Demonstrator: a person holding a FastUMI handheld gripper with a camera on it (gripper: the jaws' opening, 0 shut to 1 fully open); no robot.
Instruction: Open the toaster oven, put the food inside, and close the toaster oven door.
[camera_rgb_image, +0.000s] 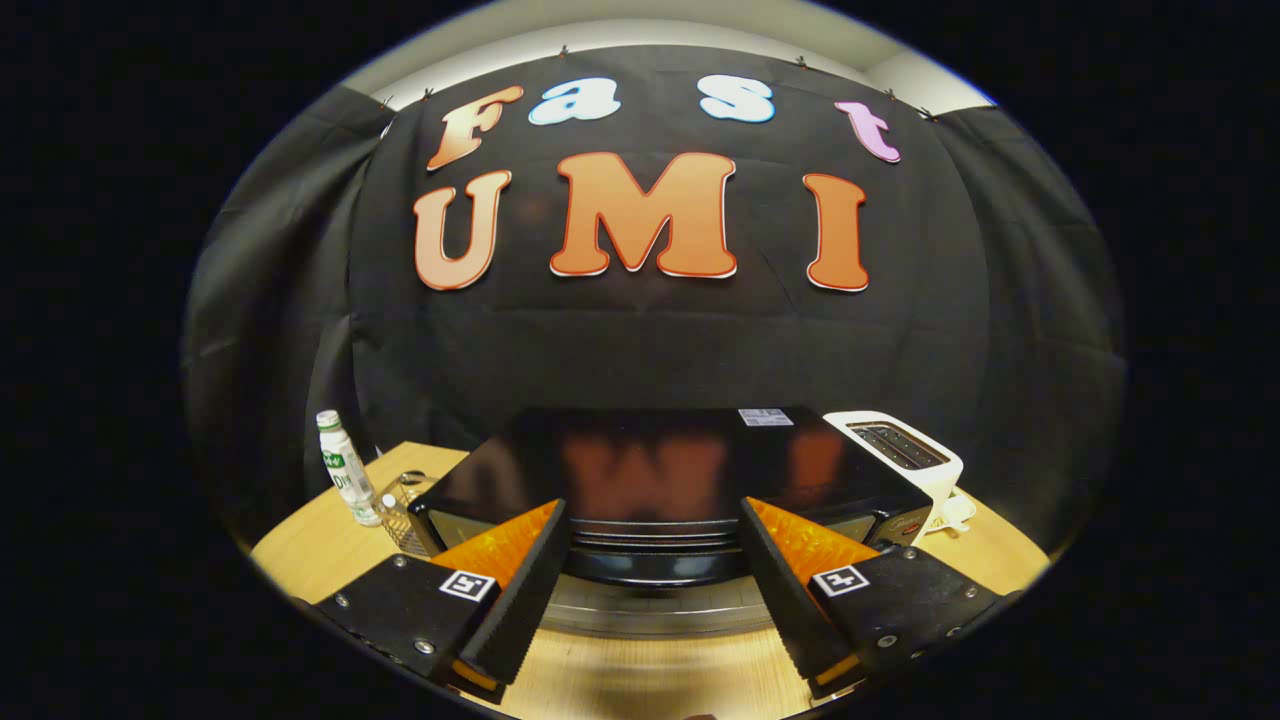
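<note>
while the gripper hovers with its fingers spread wide and holding nothing, the toaster oven sits just ahead of them on the wooden table, its dark glossy top facing up. the oven's front shows between the fingers, with what looks like a handle bar running across the gap; the wide spread and level approach seem meant to straddle that bar, so i judge the door-opening step is at hand. left of the oven stand a small bottle and a clear glass; right of it sits a white toaster. i cannot make out the food.
</note>
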